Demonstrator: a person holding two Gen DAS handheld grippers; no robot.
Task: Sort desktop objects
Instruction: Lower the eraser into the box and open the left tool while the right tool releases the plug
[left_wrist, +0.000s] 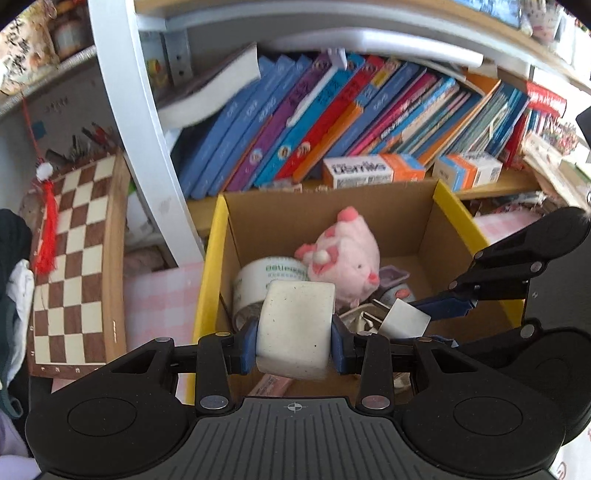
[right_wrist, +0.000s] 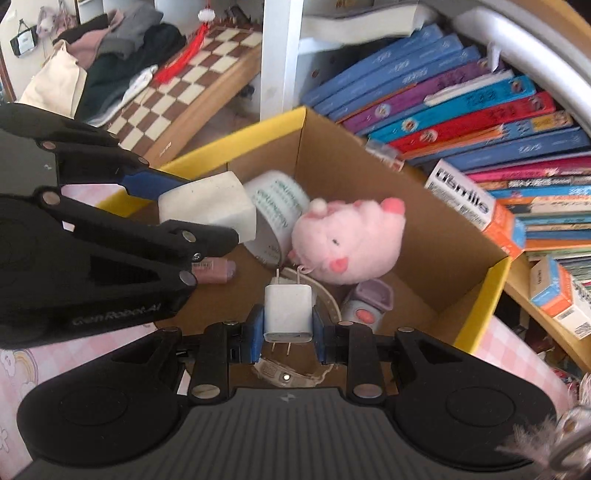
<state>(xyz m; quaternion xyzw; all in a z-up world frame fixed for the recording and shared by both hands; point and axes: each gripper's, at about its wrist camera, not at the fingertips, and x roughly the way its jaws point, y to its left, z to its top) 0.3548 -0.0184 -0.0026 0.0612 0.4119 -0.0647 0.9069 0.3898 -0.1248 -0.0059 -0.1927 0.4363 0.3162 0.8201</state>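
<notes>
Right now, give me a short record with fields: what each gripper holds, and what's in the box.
left gripper: shut on white rounded block, above the box
right gripper: shut on white two-prong charger plug, above the box
container: yellow-edged cardboard box
box contents: pink plush pig, white tape roll, small lilac gadget

The left gripper (right_wrist: 207, 221) bears the words "Gen Robot.AI" on its black body; other print, on the book spines (right_wrist: 461, 99) and the small boxes (right_wrist: 476, 210), is too blurred to read.
</notes>
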